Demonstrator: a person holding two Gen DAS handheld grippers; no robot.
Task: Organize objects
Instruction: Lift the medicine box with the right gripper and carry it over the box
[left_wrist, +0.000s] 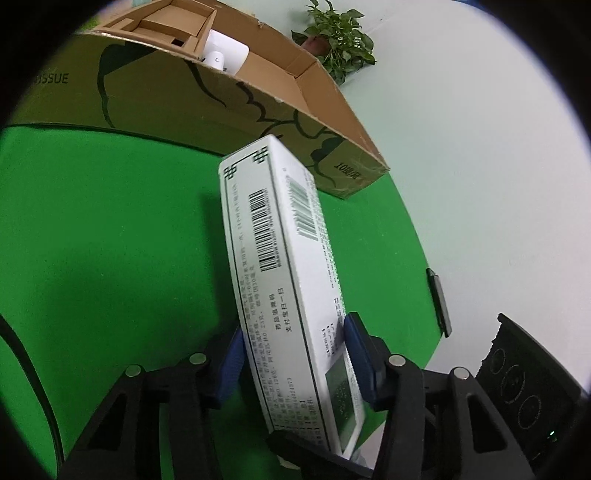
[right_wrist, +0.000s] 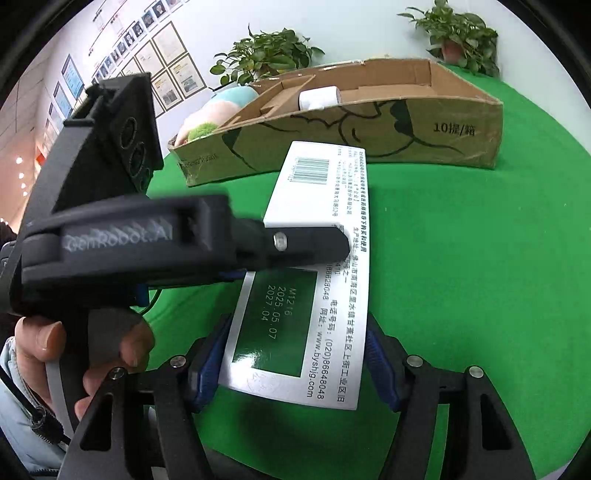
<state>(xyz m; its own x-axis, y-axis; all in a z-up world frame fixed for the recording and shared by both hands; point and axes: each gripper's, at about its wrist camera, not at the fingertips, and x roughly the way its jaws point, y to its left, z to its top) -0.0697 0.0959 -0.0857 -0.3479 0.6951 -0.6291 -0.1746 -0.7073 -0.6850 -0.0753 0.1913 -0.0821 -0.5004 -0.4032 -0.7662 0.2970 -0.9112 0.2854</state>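
Near the open cardboard carton (right_wrist: 369, 122) on the green cloth (right_wrist: 461, 277), the white medicine box (right_wrist: 317, 258) hangs clamped between the pads of the left gripper (left_wrist: 295, 354) and likewise pinched at its near end by the right gripper (right_wrist: 299, 354).

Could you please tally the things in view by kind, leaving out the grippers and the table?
White medicine carton: 1
Cardboard box: 1
Potted plants: 2
Plush toy: 1
White object inside the box: 1
Total: 6
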